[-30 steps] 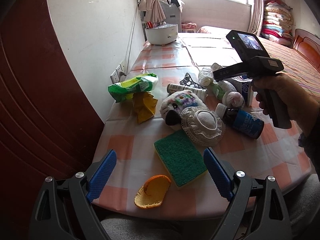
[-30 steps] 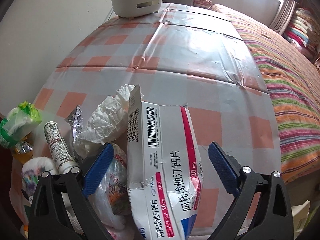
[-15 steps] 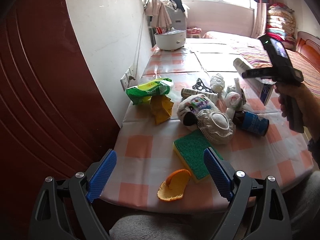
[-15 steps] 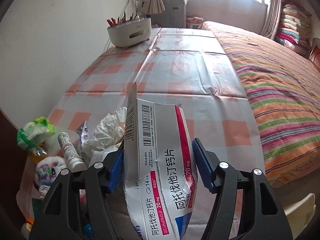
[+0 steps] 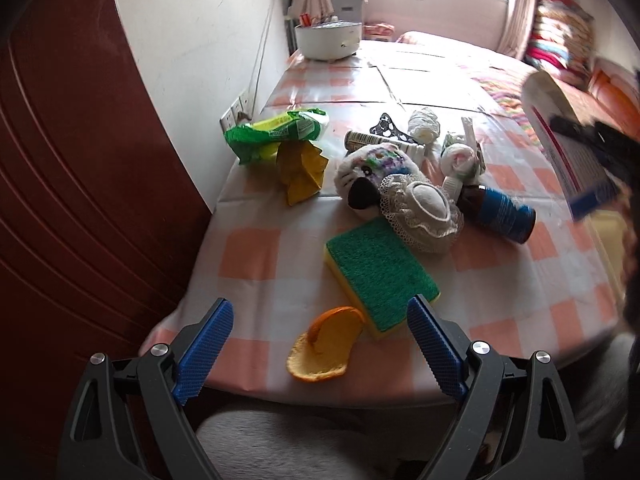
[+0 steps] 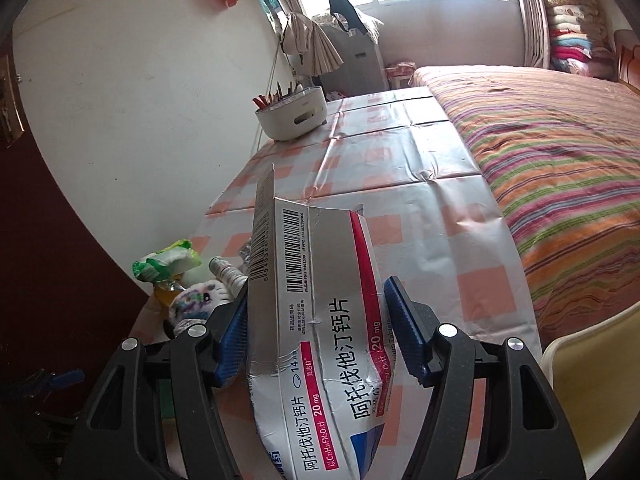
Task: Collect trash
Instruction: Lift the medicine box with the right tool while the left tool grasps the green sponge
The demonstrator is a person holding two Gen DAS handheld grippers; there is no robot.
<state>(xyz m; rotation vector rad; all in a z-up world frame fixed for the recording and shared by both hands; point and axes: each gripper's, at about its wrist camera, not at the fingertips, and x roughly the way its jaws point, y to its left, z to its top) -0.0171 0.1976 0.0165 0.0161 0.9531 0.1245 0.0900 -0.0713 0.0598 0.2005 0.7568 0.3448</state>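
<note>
Right now your right gripper [image 6: 316, 330] is clamped across the crumpled medicine box [image 6: 320, 320], which is clear of the table [image 6: 400, 168] and raised above its right edge; the torn end flap stands up toward the far end. The cardboard is already creased and buckled between the pads, so it looks soft; squeeze harder and it could fold and slip out, ease off and it may drop back onto the pile. No bin shows in either view, so you cannot tell from here where the box should go, and a blind swing could clip the chair [image 6: 592, 376] at the right. Your left gripper [image 5: 320, 340] hangs wide open and empty over the near edge of the table, with the orange peel [image 5: 324, 350] and the green sponge [image 5: 380, 268] just ahead of its pads. The peel sits close to that near edge, so a careless nudge could push it off onto your lap. Behind the sponge, the lace cap [image 5: 422, 212], plush toy [image 5: 372, 172], brown bottle [image 5: 498, 210] and tube [image 5: 380, 142] crowd together, touching or overlapping, so grabbing one could drag its neighbours. The bottle lies on its side near the right edge and looks free to roll. The green bag [image 5: 276, 134] and yellow wrapper [image 5: 302, 172] lie near the left edge, by the wall.
</note>
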